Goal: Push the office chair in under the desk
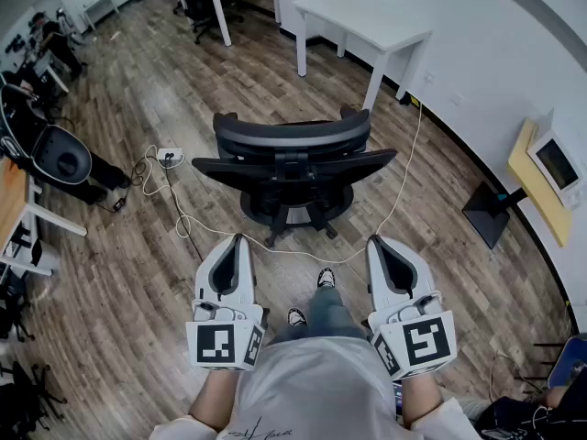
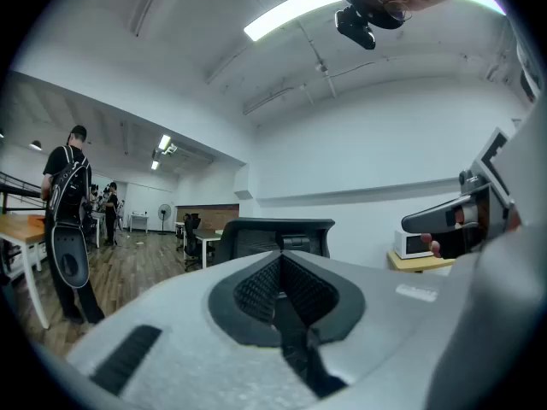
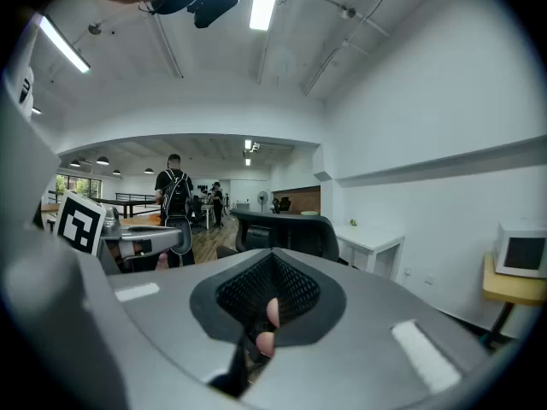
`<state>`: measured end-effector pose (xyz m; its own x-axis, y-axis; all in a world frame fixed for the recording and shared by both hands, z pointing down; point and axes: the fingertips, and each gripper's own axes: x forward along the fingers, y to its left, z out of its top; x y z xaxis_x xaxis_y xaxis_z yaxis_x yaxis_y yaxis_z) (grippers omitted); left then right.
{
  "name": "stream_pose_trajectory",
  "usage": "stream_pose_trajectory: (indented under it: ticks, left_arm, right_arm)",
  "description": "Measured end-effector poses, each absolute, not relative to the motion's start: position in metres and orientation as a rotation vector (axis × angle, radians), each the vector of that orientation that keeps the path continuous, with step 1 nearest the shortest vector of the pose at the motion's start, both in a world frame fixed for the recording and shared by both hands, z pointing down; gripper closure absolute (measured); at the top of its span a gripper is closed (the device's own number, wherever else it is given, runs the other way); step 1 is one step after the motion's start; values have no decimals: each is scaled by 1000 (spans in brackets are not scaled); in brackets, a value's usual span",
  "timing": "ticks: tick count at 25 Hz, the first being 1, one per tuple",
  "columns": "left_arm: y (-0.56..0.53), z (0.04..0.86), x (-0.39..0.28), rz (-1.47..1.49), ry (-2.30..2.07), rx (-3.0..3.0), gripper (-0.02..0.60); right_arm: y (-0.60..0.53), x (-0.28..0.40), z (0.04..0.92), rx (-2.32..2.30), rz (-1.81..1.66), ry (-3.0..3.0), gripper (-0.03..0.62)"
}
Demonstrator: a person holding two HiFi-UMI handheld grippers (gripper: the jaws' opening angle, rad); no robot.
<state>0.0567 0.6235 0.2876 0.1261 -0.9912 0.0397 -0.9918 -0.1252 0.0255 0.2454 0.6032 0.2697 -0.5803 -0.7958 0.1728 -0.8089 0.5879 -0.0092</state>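
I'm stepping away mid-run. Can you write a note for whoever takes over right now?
Left tongs: shut, empty, short of the chair.
Right tongs: shut, empty, also short of it.
Chair: on open floor, its back toward the person, untouched.
Desk: beyond the chair and to the right, by the wall; the chair stands well clear of it.
Done: nothing yet.
Left: set the tongs against the chair back and roll it under the desk. Probably worth minding the corded power strip on the floor left of the chair.
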Motion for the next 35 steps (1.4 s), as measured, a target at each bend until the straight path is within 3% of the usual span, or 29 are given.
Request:
stream_pose_trajectory:
  ticks: [12, 22, 27, 28, 35]
  left_arm:
    - [590, 281, 54, 44, -2069, 2361, 580]
    - [547, 303, 48, 366, -2041, 2488, 583]
    - [523, 327, 38, 694, -2001, 2511, 581]
    - [519, 331, 35, 757, -2009, 2516, 567]
    - [491, 370, 20, 1225, -1938, 2538, 502]
  right_arm:
    - [571, 235, 268, 1270, 93, -2696, 583]
    - [524, 234, 278, 1201, 68, -2687, 580]
    - [502, 231, 296, 1128, 23, -2626, 569]
    - [498, 230, 300, 1108, 15, -2620, 542]
    - [469, 229, 330, 958, -165, -2472, 522]
